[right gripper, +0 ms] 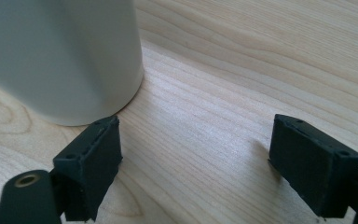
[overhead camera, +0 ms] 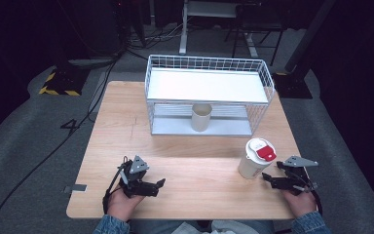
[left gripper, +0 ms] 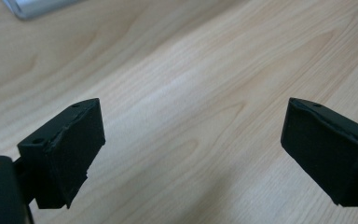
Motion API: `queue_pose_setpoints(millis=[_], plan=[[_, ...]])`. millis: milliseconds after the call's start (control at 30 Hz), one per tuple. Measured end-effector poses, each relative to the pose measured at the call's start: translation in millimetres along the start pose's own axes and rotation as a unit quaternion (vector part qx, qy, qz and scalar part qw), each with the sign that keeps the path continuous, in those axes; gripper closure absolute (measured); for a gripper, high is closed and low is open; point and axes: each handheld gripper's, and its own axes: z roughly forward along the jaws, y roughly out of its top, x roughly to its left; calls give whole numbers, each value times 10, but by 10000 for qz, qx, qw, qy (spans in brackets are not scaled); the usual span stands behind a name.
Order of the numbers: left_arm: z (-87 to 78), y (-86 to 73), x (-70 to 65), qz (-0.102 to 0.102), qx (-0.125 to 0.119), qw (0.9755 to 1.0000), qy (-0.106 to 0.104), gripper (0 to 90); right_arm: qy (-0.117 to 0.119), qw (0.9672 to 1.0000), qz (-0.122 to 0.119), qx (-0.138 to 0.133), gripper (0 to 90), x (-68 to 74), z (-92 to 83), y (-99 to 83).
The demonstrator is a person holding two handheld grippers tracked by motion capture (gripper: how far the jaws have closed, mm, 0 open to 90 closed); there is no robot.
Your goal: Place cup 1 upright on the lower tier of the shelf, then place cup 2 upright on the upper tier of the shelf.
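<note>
Lower frame: both grippers, left point(overhead camera: 146, 184) and right point(overhead camera: 278, 178), rested released on the surface point(overhead camera: 199, 165), right just beside a lidded cup point(overhead camera: 255, 159), seemingly poised to grasp

Light wood table point(overhead camera: 126, 146); white wire rack point(overhead camera: 209, 95) stands on its far half, beige cup point(overhead camera: 200, 117) on rack's lower shelf; white lidded cup point(overhead camera: 255, 158) with red tab upright on table's right front
</note>
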Motion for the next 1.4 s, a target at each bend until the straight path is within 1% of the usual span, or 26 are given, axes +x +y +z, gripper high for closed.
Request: queue_pose_setpoints(millis=[33, 67, 133, 167, 200, 233, 267, 300, 333, 467, 500, 533, 567, 600, 633, 767, 1300, 1400], plan=[[17, -21, 9, -37, 55, 10000, -12, 66, -1, 10000, 0, 2, 169, 0, 0, 0], [40, -43, 13, -107, 193, 9998, -6, 66, 0, 10000, 1, 2, 169, 0, 0, 0], [56, -61, 15, -63, 316, 9995, 0, 65, -1, 10000, 0, 2, 169, 0, 0, 0], [62, -68, 21, -9, 378, 9993, 32, 65, -2, 10000, -1, 2, 169, 0, 0, 0], [62, -68, 21, -9, 378, 9993, 32, 65, -2, 10000, 1, 2, 169, 0, 0, 0], [80, -84, 23, 23, 478, 9988, 91, 65, -1, 10000, 0, 3, 169, 0, 0, 0], [91, -92, 25, 8, 539, 9985, 84, 65, -1, 10000, 1, 3, 169, 0, 0, 0], [91, -92, 25, 8, 539, 9985, 84, 65, -1, 10000, 0, 3, 170, 0, 0, 1], [115, -105, 32, 24, 660, 9978, 102, 64, -1, 10000, 1, 3, 170, 0, 0, 0], [124, -113, 39, 140, 668, 9974, 223, 58, -1, 10000, -1, 5, 169, 0, 0, 1], [142, -133, 38, 266, 620, 9972, 315, 52, 0, 10000, 0, 5, 170, 0, 0, 1], [142, -133, 38, 266, 620, 9972, 315, 18, 0, 10000, 0, 5, 170, 0, 0, 1], [167, -156, 43, 314, 516, 9977, 318, 18, -8, 10000, -4, 4, 169, 1, -1, 1], [166, -147, 60, 347, 546, 9974, 314, 0, -73, 10000, 50, 9, 156, 15, -2, 0], [167, -147, 61, 348, 546, 9974, 312, 0, -112, 9999, 98, 19, 147, 18, 2, 1], [165, -147, 64, 358, 546, 9974, 308, 2, -171, 9997, 154, 28, 144, 22, 7, 6], [172, -144, 67, 357, 530, 9975, 314, 3, -175, 9997, 148, 42, 130, 22, -9, -9], [171, -143, 69, 333, 522, 9974, 363, 5, -220, 9997, 90, 20, 130, 32, -21, -16]])
